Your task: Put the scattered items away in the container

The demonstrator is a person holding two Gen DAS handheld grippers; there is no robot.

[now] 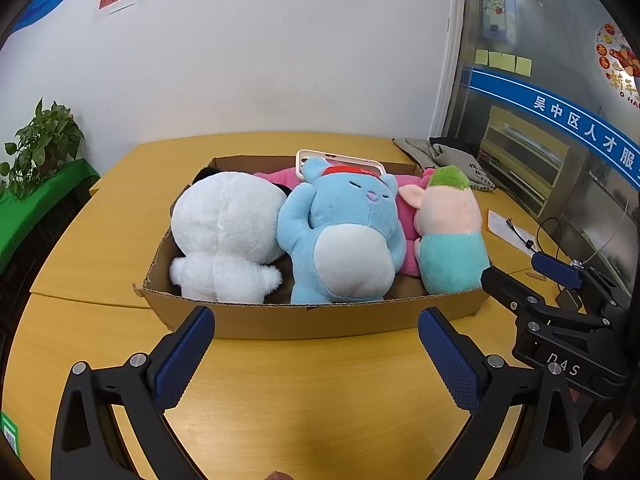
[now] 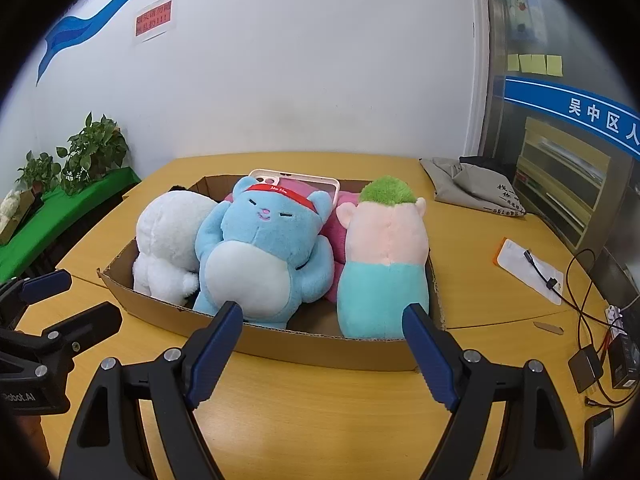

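The job looks all but finished: the shallow corrugated cardboard box (image 1: 320, 320), its rough torn rim facing near, sits in the middle of the smooth yellow-wood table (image 1: 280, 408) and already holds everything that seems to belong in it. At the left inside lies a fluffy white plush (image 1: 224, 236), round and long-piled; in the middle a sky-blue plush bear (image 1: 344, 240) with a pale belly and a red headband; at the right a pig-like plush (image 1: 452, 236) with a peach head, green tuft and teal body. A pink plush (image 2: 334, 236) is wedged under them, and a glossy cream phone case (image 2: 296, 180) leans at the far wall. No loose toy shows on the table; the grey cloth bag (image 2: 472, 186), paper and cables at the right look like bystanders. The left gripper (image 1: 316, 332) and right gripper (image 2: 322, 328) both hang just near of the box, blue ribbed pads spread wide, nothing between them.
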